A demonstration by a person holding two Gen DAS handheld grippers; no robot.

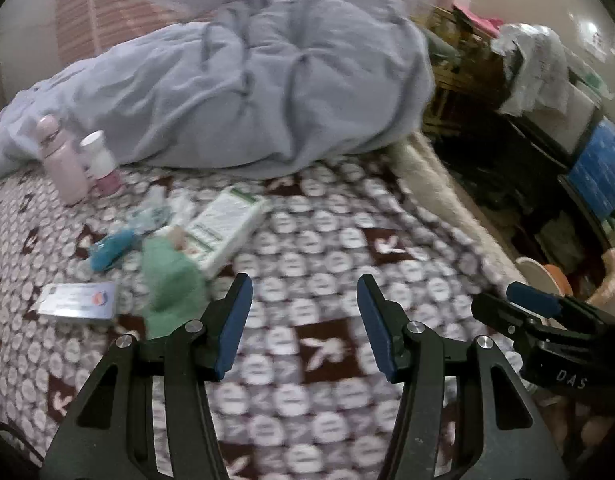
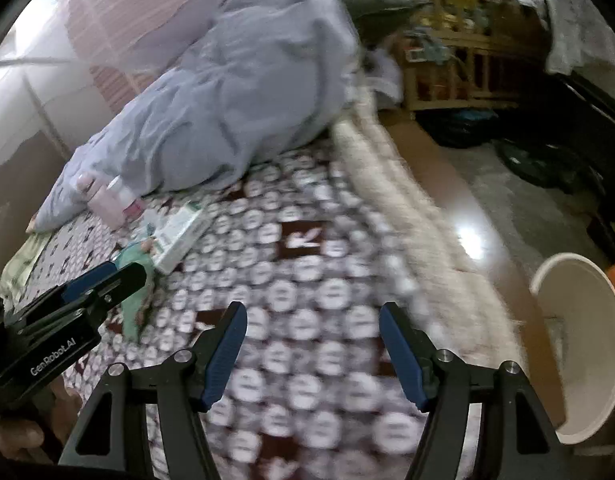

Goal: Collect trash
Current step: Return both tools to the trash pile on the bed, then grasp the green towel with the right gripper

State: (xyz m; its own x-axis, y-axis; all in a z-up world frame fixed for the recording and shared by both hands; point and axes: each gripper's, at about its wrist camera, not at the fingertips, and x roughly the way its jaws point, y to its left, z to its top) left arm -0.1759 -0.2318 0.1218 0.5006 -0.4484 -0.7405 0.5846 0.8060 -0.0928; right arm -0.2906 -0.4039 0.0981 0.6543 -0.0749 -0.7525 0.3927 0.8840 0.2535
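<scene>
Trash lies on the patterned bedspread [image 1: 327,248]: a white and green box [image 1: 227,228], a crumpled green wrapper [image 1: 171,280], a blue wrapper [image 1: 111,246], a flat card-like packet [image 1: 79,300] and clear plastic scraps [image 1: 163,208]. Two pink and white bottles [image 1: 79,160] stand by the duvet. My left gripper [image 1: 303,320] is open and empty, low over the bedspread to the right of the trash. My right gripper [image 2: 311,348] is open and empty over the bedspread near the bed's right edge. The box [image 2: 179,236] and green wrapper [image 2: 135,280] lie far to its left. A white bin [image 2: 583,344] stands on the floor.
A bunched grey-blue duvet [image 1: 267,72] covers the far half of the bed. A fluffy cream edge [image 2: 407,220] runs along the bed's right side. Wooden shelving [image 2: 447,48] and dark bags [image 2: 547,160] are across the floor. An orange object [image 1: 559,276] sits beside the bin [image 1: 535,272].
</scene>
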